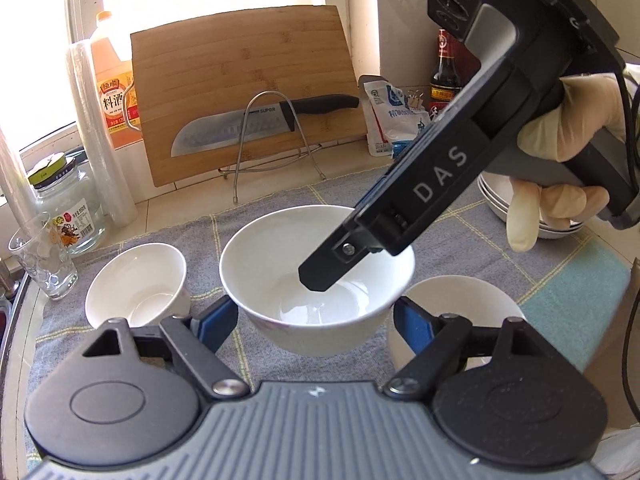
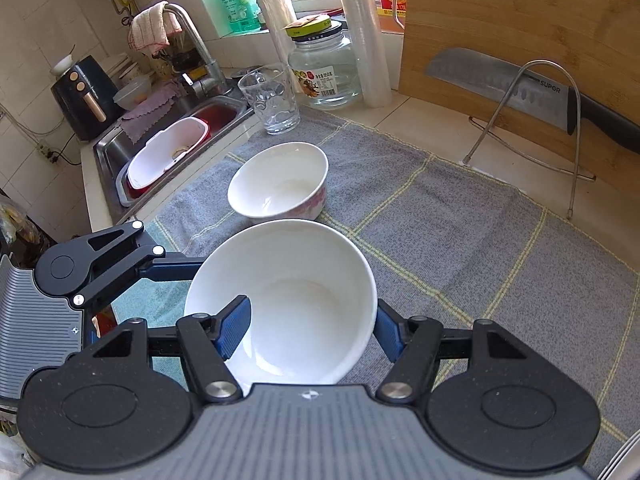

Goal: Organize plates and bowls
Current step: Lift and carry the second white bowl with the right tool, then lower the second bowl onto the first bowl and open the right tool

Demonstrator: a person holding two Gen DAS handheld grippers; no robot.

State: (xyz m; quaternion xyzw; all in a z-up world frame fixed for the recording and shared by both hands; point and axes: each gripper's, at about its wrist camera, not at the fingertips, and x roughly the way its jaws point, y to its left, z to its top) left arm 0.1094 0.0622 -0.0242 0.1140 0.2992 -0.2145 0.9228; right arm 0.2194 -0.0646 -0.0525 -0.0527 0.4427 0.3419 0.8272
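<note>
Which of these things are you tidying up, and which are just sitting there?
Part of the job:
- big white bowl
- pink-patterned bowl
- third bowl
- stacked dishes

Just lying about:
- knife
- cutting board
- glass
- jar

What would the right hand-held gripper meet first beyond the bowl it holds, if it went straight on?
Probably the second white ceramic bowl on the grey checked towel, standing just past the held white bowl; depth is uncertain.
</note>
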